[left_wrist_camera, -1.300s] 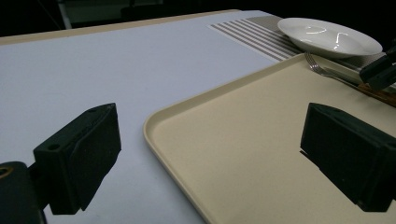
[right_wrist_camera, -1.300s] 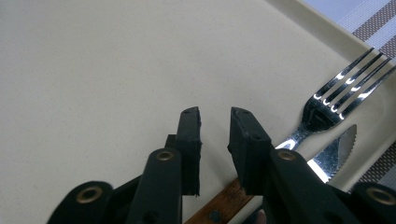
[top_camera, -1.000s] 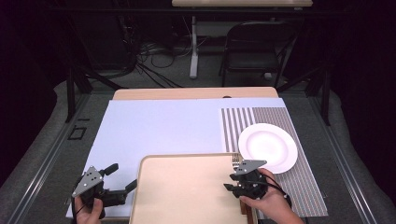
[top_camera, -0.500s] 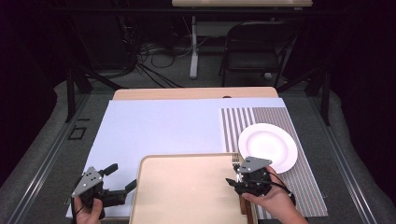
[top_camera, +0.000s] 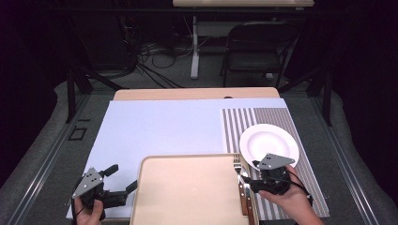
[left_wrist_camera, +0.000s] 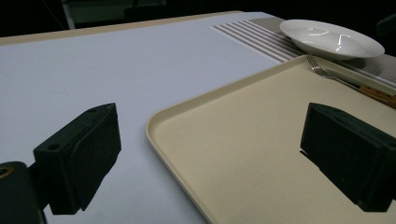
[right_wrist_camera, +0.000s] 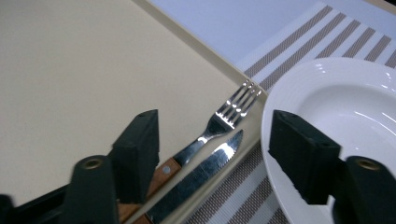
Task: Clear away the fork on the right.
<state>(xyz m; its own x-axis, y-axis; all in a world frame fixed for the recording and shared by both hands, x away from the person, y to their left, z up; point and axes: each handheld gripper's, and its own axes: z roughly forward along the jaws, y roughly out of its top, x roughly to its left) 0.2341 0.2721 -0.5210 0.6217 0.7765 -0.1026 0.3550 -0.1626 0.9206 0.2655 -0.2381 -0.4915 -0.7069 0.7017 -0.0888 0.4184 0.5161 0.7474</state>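
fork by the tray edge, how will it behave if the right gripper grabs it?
The fork is probably stiff: steel head, wooden handle. It lies flat and thin along the tray rim beside the knife, so the fingers may slip off the polished metal or catch the knife too. It seems unlikely to roll and looks light.

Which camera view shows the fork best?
The right gripper view: the fork lies close up, tines and wooden handle clear, beside the knife. The high view shows it small at the tray's right edge; the left gripper view catches it far off.
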